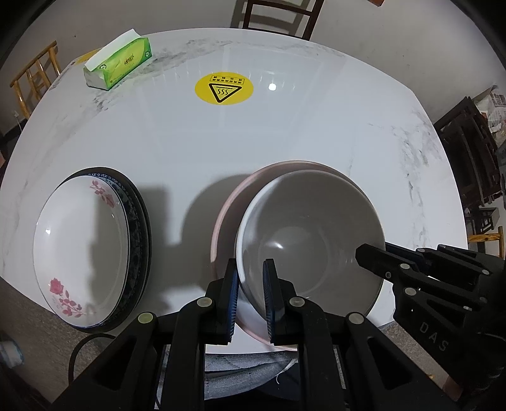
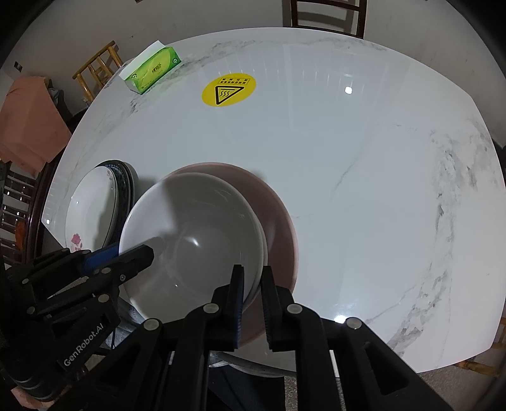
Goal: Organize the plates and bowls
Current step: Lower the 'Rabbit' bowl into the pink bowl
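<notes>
A white bowl (image 1: 310, 227) (image 2: 196, 237) sits over a pink bowl (image 1: 234, 202) (image 2: 278, 221) near the table's front edge. My left gripper (image 1: 249, 284) is shut on the white bowl's near-left rim. My right gripper (image 2: 251, 284) is shut on the same bowl's near-right rim, and its black fingers (image 1: 379, 256) show at the right of the left wrist view. A white plate with red roses (image 1: 82, 246) (image 2: 91, 208) lies on top of dark blue-patterned plates (image 1: 140, 227) (image 2: 125, 183) to the left.
A white marble table (image 1: 284, 136) (image 2: 363, 177) carries a yellow hot-surface sticker (image 1: 224, 87) (image 2: 229, 90) and a green tissue pack (image 1: 118, 63) (image 2: 153, 69) at the far left. Wooden chairs (image 1: 278, 15) (image 2: 327, 14) stand around it.
</notes>
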